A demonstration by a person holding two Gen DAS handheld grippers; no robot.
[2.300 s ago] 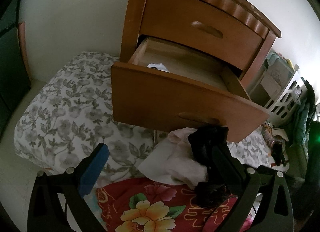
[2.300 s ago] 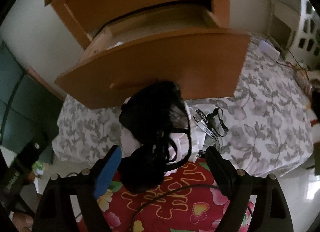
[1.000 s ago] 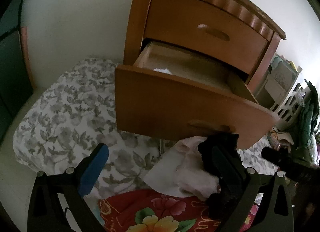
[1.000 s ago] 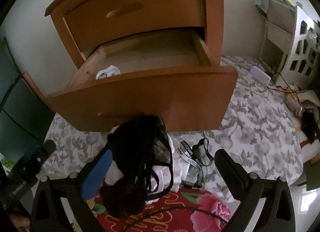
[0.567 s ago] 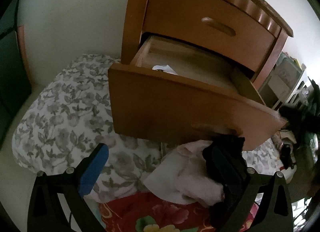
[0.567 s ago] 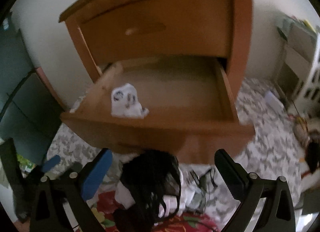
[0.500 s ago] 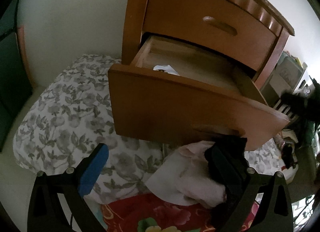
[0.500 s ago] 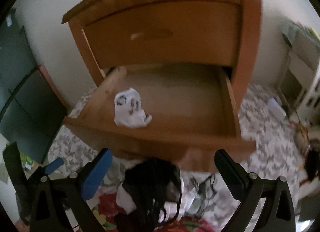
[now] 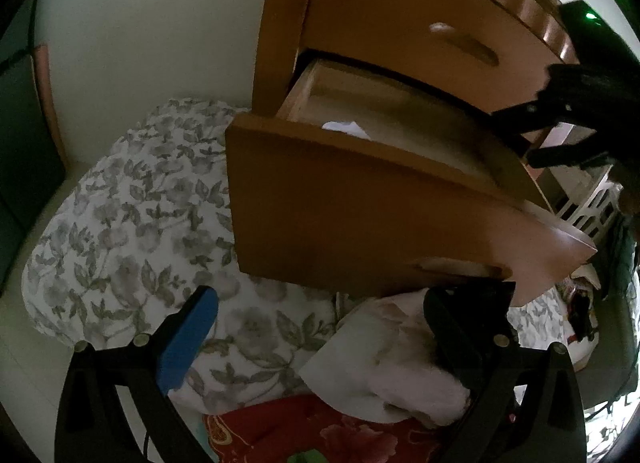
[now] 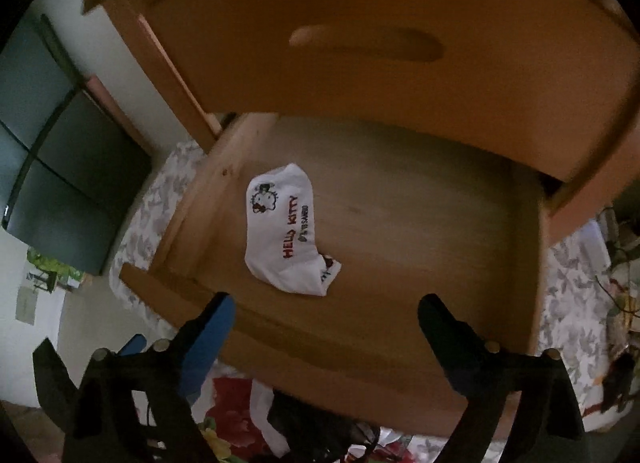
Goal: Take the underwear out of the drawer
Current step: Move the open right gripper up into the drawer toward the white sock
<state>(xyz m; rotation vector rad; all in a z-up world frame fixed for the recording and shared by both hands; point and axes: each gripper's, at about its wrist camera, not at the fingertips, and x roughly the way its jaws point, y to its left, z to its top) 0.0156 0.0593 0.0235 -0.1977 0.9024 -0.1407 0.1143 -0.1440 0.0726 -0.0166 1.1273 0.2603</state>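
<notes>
The lower drawer [image 10: 420, 231] of a wooden nightstand is pulled out. On its bare wooden floor, left of centre, lies one white underwear [image 10: 284, 231] with a cartoon print and red letters. My right gripper [image 10: 326, 327] hovers open above the drawer's front edge, just short of the underwear, with nothing between its fingers. From the left wrist view only a white corner of the underwear [image 9: 346, 128] shows over the drawer front [image 9: 360, 215]. My left gripper [image 9: 328, 327] is open and empty, low in front of the drawer. The right gripper [image 9: 560, 131] reaches in over the drawer's right end.
A pile of white, pink and black garments [image 9: 400, 355] lies under the drawer front on a red floral cloth [image 9: 320, 431]. Grey floral bedding [image 9: 132, 215] spreads to the left. A white slatted basket [image 9: 588, 207] stands right. The upper drawer [image 10: 360, 43] is closed.
My right gripper has risen from the clothes pile and moved forward over the open drawer, so the white underwear is now close below it. The left gripper has hardly moved.
</notes>
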